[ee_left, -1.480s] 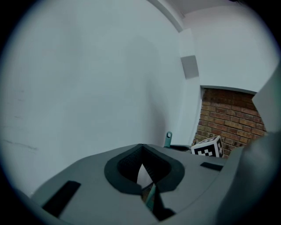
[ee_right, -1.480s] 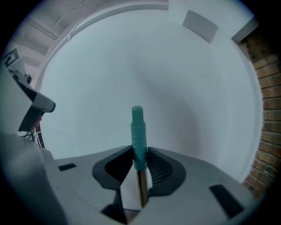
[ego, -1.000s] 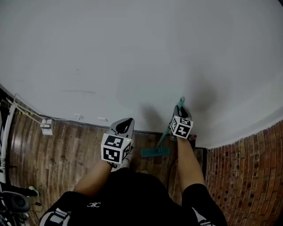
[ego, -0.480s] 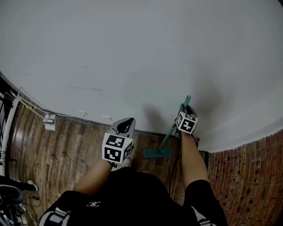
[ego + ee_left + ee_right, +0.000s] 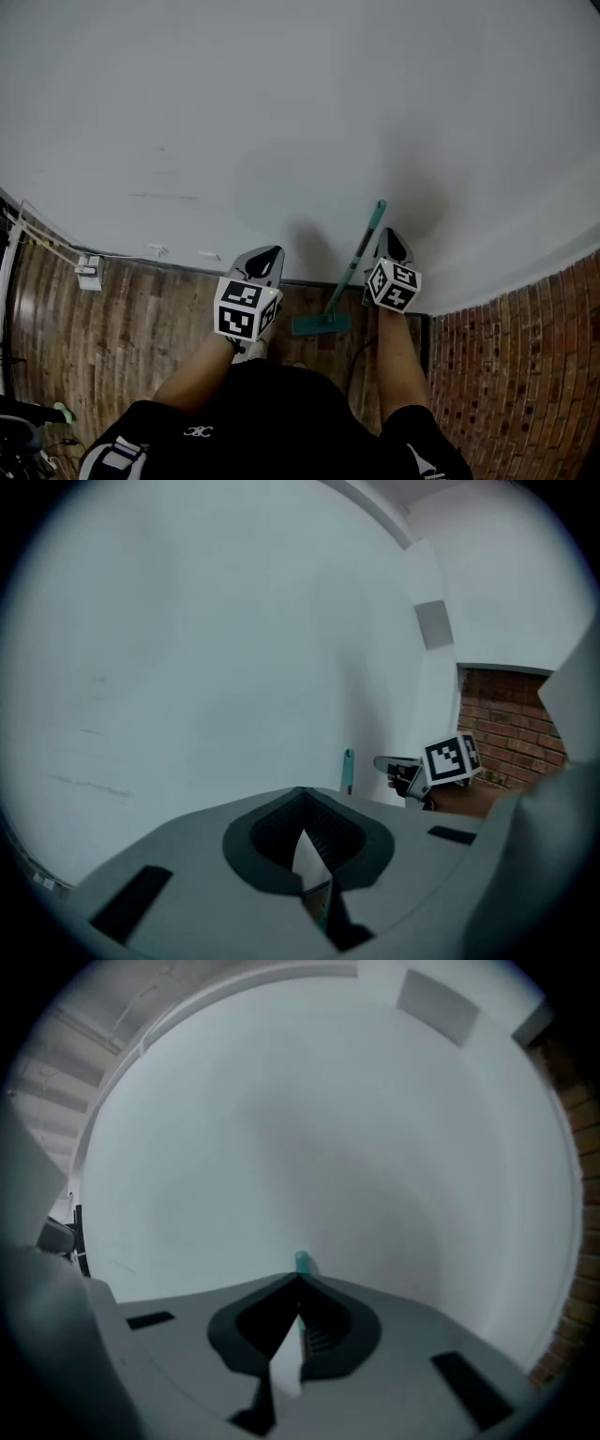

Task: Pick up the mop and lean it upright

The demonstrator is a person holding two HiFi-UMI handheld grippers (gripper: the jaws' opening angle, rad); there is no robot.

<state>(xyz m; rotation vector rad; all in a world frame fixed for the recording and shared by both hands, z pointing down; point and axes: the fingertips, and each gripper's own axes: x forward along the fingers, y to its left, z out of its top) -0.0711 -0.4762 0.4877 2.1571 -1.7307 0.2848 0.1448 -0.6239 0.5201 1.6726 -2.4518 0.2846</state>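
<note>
**Spotter A:** Your mop (image 5: pixel 350 267) leans against the white wall (image 5: pixel 281 112) behind it. The teal handle (image 5: pixel 367 230) slants up and to the right from the bottom end.

**Spotter B:** Yes, and the flat teal head (image 5: pixel 321 324) lies on the wooden floor (image 5: pixel 141 328), at the foot of that wall. Neither of your tools is on the mop.

**Spotter A:** Your right hand-held gripper (image 5: pixel 390 234) sits just right of the handle, near its upper part, and stays clear of it. Its jaws have just closed. In your right gripper view they meet at the tip (image 5: pixel 300 1281) with nothing between them.

**Spotter B:** That view also shows the handle's rounded top end (image 5: pixel 302 1262) just past the closed tips, in front of the wall.

**Spotter A:** Your left hand-held gripper (image 5: pixel 267 253) is left of the mop and well apart from the handle. It points toward the wall.

**Spotter B:** Your left gripper view shows its jaws together too (image 5: pixel 300 794), and empty. Beyond them you can see the handle's top (image 5: pixel 349 769). Your right tool is beside the handle with a gap between the two.

**Spotter A:** A brick wall (image 5: pixel 525 375) is on the mop's right, past your right forearm.
</note>
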